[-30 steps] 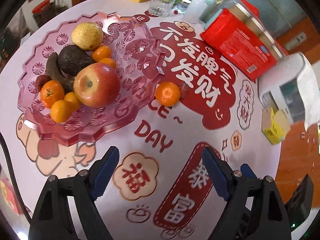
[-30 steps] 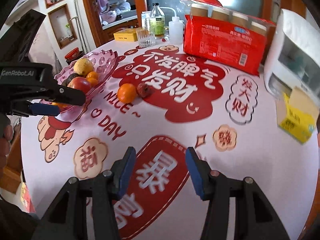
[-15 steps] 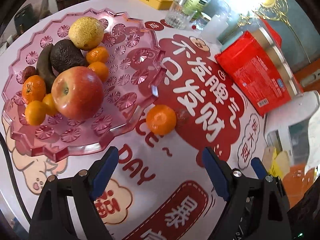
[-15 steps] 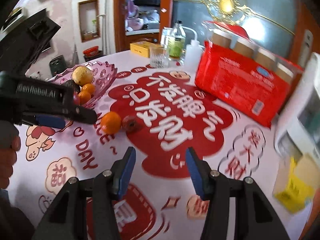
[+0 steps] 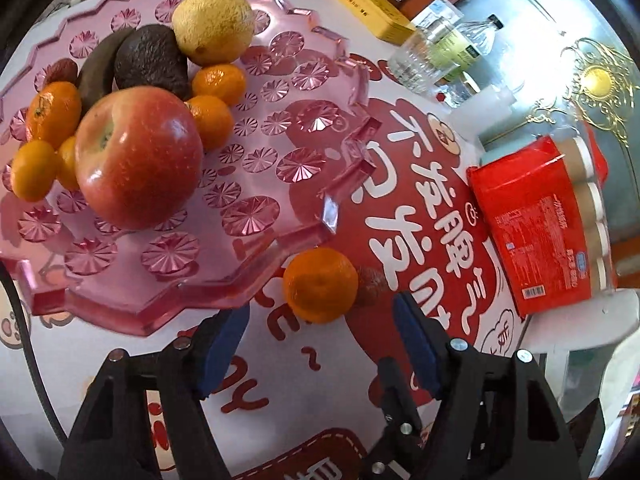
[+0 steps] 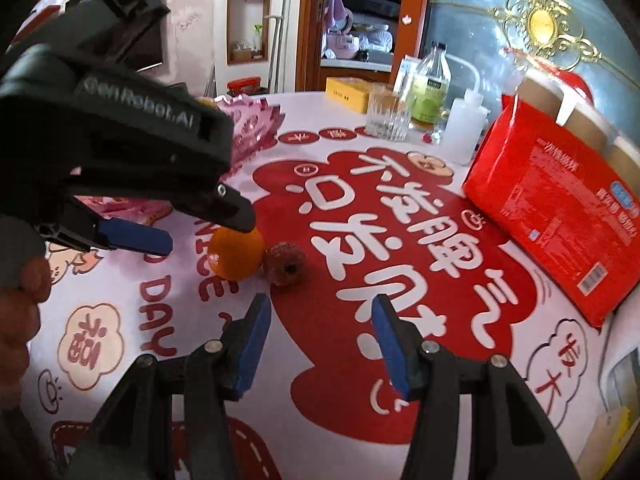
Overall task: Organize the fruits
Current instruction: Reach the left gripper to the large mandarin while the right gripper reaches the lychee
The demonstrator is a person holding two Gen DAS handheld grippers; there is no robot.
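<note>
Two fruits are not yet on the pink tray (image 5: 224,296): a mandarin (image 5: 320,285) and a small reddish-brown fruit (image 6: 285,265), which lie touching each other on the bench (image 6: 192,360), just beside the tray's rim. On the tray I see already an apple (image 5: 138,158), an avocado (image 5: 154,60), a yellow citrus fruit (image 5: 214,24) and several small mandarins, so I judge most of the task is done. The left claw (image 5: 320,344) is spread wide and empty, very near to the loose mandarin, with one finger on each side of it but not touching. The right claw (image 6: 320,340) is also spread and empty, near the reddish-brown fruit.
</note>
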